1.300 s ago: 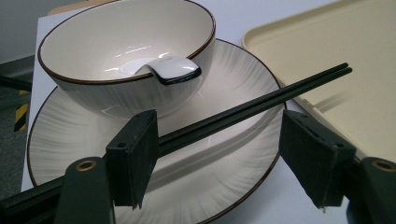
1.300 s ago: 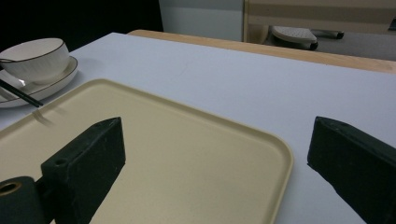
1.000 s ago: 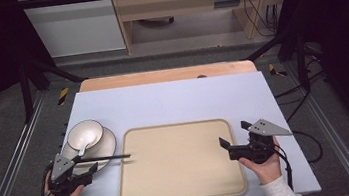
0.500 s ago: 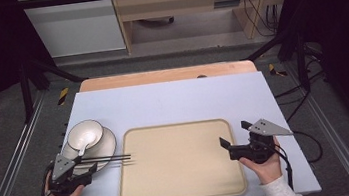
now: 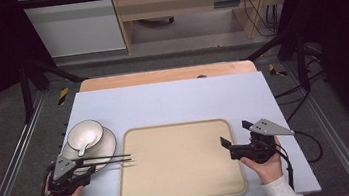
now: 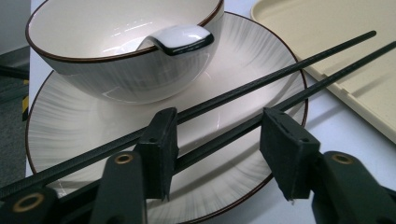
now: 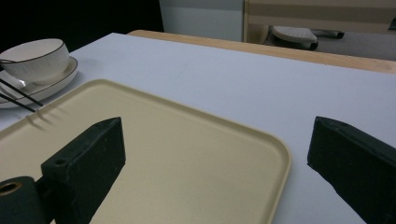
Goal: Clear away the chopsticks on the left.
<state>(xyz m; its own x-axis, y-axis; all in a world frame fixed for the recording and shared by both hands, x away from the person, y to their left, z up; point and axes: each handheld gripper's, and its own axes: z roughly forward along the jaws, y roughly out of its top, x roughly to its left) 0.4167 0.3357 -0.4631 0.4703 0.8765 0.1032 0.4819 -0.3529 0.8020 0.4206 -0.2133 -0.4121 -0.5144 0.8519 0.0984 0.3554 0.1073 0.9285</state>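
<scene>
Two black chopsticks point(image 5: 107, 159) show in the high view, sticking out of the left gripper point(image 5: 87, 174) near the table's point(image 5: 173, 100) front left corner, tips over the beige tray's point(image 5: 181, 165) left rim. Behind them a bowl point(image 5: 85, 135) with a spoon point(image 5: 83, 144) sits on a plate point(image 5: 105, 146). At the tray's right rim the right gripper point(image 5: 233, 147) holds nothing.

Left gripper view: its jaws stand partly apart, chopsticks point(image 6: 261, 100) lying loosely between them above the plate point(image 6: 261, 56).

Right gripper view: jaws wide apart above the tray point(image 7: 187, 158)
</scene>
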